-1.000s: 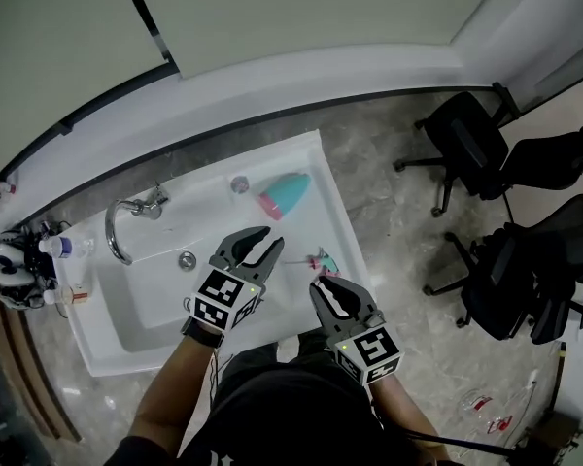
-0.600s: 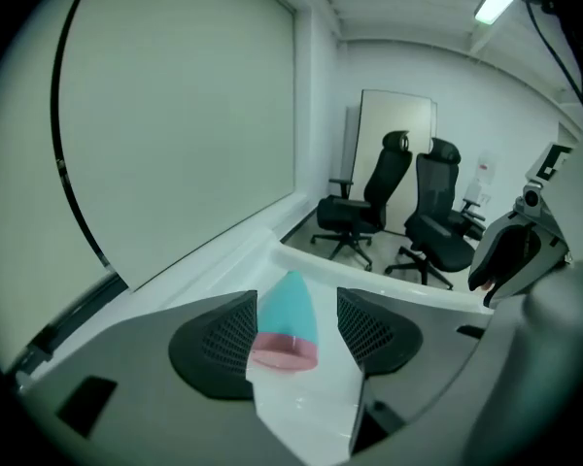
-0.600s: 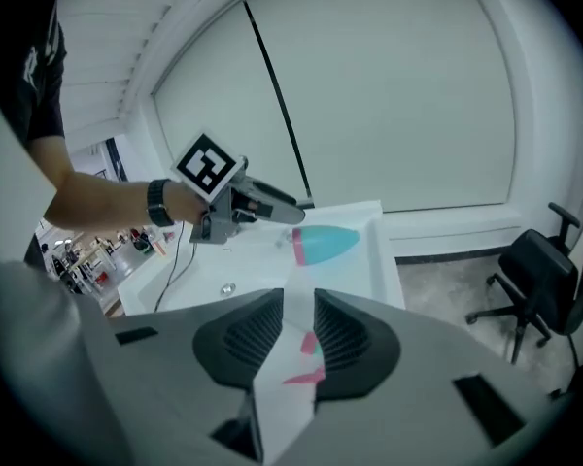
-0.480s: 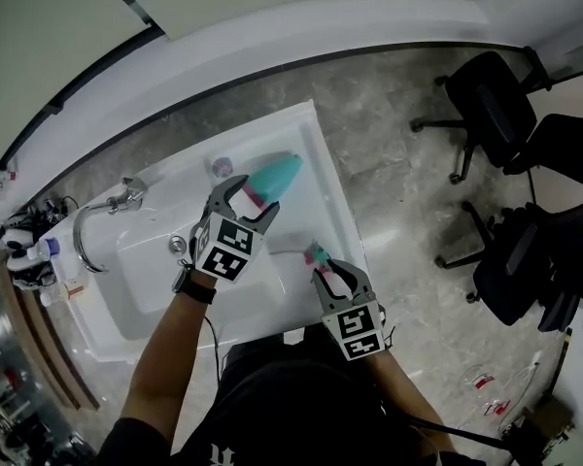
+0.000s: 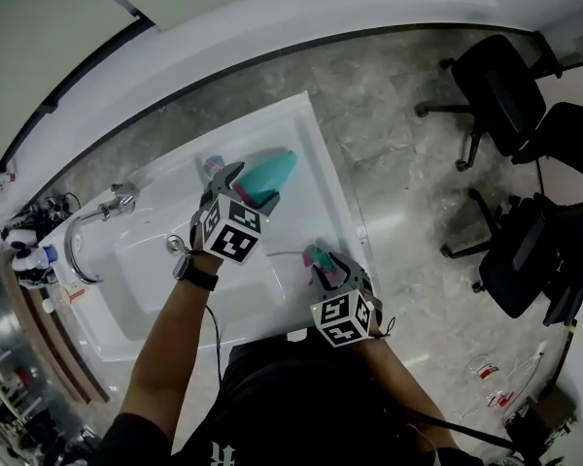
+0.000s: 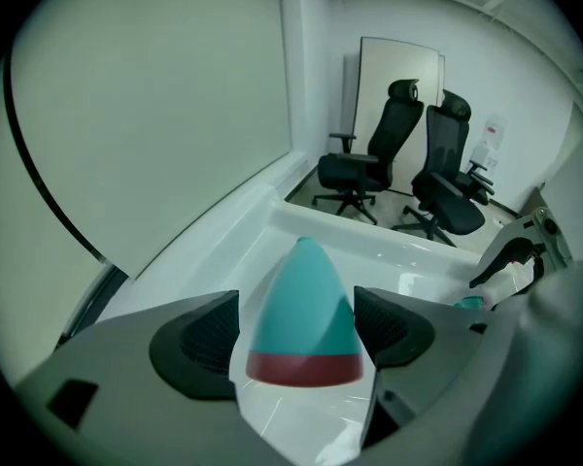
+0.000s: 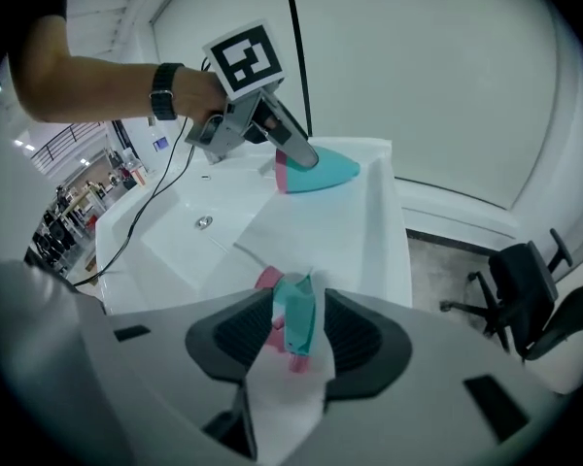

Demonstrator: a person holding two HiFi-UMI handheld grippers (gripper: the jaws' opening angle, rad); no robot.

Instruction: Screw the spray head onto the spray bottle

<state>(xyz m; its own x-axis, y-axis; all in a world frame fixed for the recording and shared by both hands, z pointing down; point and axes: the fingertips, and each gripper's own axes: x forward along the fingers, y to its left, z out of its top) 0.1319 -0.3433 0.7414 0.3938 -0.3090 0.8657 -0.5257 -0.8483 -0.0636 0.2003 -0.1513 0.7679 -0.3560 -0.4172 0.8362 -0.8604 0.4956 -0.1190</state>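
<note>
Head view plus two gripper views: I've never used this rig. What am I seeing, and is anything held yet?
There is no robot: a person holds a claw in each hand. The head view looks down from their head; each gripper view looks along one claw. On the white sink ledge lie a teal spray bottle and a spray head. The left claw straddles the bottle and the right claw straddles the spray head. Both have just been opening and their pads aren't pressing, so nothing is held.
</note>
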